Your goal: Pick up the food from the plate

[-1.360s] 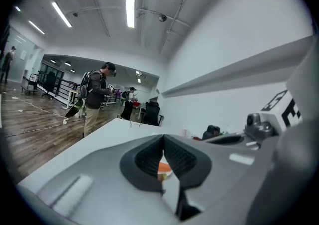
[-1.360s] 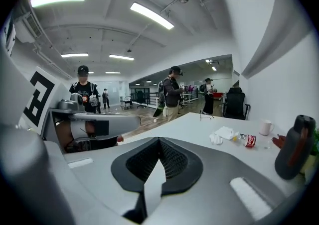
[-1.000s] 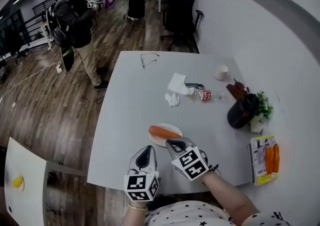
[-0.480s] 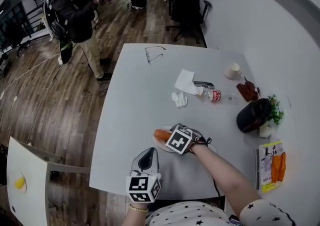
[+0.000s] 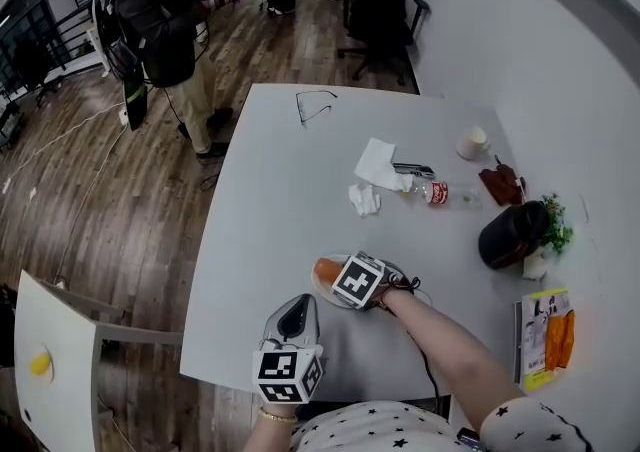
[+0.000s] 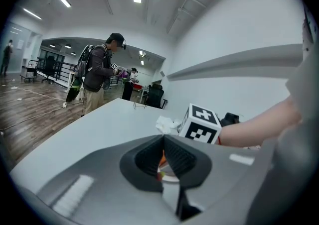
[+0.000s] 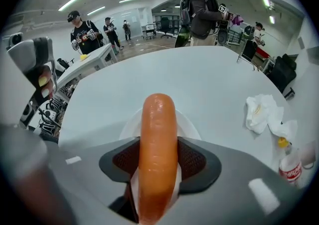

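Now my right tongs (image 7: 158, 163), just opened wide, straddle the sausage (image 7: 158, 119) on its plate (image 7: 129, 126), ready to grab; left tongs (image 6: 163, 157) wait closed.

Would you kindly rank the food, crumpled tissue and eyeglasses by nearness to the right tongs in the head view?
1. Food, on the plate, between the open right tongs.
2. Crumpled tissue, mid-table, beyond.
3. Eyeglasses, at the far edge.

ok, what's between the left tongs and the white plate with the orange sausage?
Nothing: in the head view only bare grey tabletop separates the shut left tongs from the round white plate holding the orange sausage.
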`<state>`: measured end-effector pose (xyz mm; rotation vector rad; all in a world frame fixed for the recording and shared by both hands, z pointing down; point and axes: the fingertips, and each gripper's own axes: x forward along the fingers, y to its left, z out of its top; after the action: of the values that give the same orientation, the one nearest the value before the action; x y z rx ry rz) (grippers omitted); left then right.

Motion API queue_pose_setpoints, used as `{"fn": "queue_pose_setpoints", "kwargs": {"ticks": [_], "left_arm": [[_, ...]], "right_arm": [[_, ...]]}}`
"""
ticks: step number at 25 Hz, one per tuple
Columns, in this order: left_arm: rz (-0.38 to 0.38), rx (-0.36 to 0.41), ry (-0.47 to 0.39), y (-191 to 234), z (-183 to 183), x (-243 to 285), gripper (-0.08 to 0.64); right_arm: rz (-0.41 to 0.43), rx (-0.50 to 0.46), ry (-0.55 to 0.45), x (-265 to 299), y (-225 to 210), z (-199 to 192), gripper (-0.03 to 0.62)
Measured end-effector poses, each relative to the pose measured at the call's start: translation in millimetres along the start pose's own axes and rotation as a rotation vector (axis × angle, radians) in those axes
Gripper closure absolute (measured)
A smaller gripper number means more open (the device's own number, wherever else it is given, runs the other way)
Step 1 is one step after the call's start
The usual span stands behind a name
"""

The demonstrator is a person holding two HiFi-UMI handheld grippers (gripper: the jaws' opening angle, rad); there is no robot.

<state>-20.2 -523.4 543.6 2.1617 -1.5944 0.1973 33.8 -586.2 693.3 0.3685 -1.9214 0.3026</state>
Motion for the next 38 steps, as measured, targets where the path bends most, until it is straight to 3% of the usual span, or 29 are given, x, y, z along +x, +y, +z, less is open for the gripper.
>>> {"fn": "queue_pose_setpoints", "kwargs": {"ticks": [4, 11, 15, 19, 38], "left_arm": [[-0.007, 0.006, -0.006, -4, 3, -3, 0.552], [0.003, -0.004, -0.02, -16, 9, -4, 0.552], [-0.009, 0.027, -0.028, -28, 16, -8, 0.552], [-0.018, 0.049, -0.031, -36, 19, -13, 0.552], [-0.007, 0.065, -0.053, -34, 26, -26, 0.552]], "right_arm": [[-0.036, 0.098, -0.151, -26, 1, 3, 0.377], [-0.111, 0.423, -0.67, -131, 20, 24, 0.377], [-0.197, 0.497, -0.805, -162, 39, 16, 0.377], [-0.22, 0.558, -0.853, -171, 53, 9, 0.377], [-0.252, 0.515, -0.868, -188, 71, 18, 0.377]]}}
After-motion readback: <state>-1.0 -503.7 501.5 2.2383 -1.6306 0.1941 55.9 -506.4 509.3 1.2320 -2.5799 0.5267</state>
